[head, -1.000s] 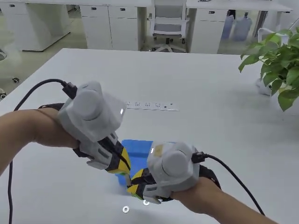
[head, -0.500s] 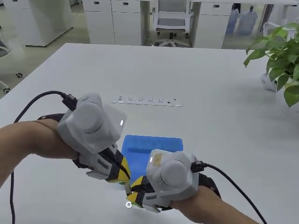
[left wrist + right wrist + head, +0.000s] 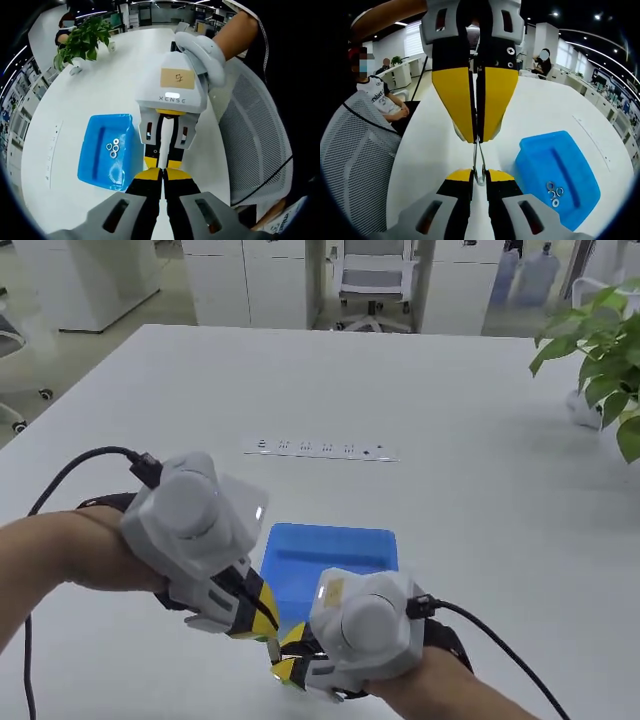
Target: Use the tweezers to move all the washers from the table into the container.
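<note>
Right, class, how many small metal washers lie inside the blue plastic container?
4 small metal washers, in one tight cluster on the floor of the blue plastic container. More may lie hidden elsewhere on the white table.

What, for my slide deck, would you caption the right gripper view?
Right gripper and left gripper, jaws closed on the tweezers, beside the blue container holding washers.

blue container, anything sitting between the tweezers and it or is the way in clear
Nothing visible does. The tweezers, pinched between the left hand-held gripper and right hand-held gripper, sit right beside the blue container; only bare table lies between, and its open top shows washers inside.
</note>
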The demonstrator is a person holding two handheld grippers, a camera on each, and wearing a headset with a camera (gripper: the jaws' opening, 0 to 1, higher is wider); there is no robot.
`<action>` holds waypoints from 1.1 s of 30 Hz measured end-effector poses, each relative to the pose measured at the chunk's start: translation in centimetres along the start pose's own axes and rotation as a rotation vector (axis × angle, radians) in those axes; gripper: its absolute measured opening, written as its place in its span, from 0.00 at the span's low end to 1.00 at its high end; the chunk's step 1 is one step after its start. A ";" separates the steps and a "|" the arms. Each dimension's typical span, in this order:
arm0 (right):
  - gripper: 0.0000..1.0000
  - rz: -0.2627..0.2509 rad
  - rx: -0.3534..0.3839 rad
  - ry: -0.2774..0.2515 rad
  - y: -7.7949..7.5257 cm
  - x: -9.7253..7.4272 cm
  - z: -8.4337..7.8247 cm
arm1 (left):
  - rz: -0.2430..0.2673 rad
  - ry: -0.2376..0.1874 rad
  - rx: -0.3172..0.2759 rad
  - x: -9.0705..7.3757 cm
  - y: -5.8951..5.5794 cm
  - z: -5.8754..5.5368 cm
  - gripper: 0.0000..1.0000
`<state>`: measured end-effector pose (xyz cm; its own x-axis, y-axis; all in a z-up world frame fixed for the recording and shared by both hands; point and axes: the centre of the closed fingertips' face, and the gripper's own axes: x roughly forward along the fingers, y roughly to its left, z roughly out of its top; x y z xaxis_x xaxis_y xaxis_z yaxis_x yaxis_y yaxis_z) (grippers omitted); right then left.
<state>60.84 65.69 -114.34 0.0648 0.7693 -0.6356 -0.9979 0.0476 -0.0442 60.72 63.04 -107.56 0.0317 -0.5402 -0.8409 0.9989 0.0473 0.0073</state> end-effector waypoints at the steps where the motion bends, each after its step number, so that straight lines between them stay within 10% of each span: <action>1: 0.12 0.001 0.000 0.001 0.0 0.1 -0.1 | -0.001 0.000 -0.002 0.1 0.0 -0.1 0.05; 33: 0.17 0.018 0.003 -0.001 0.4 0.6 -0.6 | -0.006 -0.007 -0.016 0.4 0.5 -0.4 0.05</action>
<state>60.47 65.79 -115.24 0.0471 0.7704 -0.6358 -0.9989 0.0358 -0.0307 61.21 63.20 -108.07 0.0260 -0.5461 -0.8373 0.9983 0.0577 -0.0066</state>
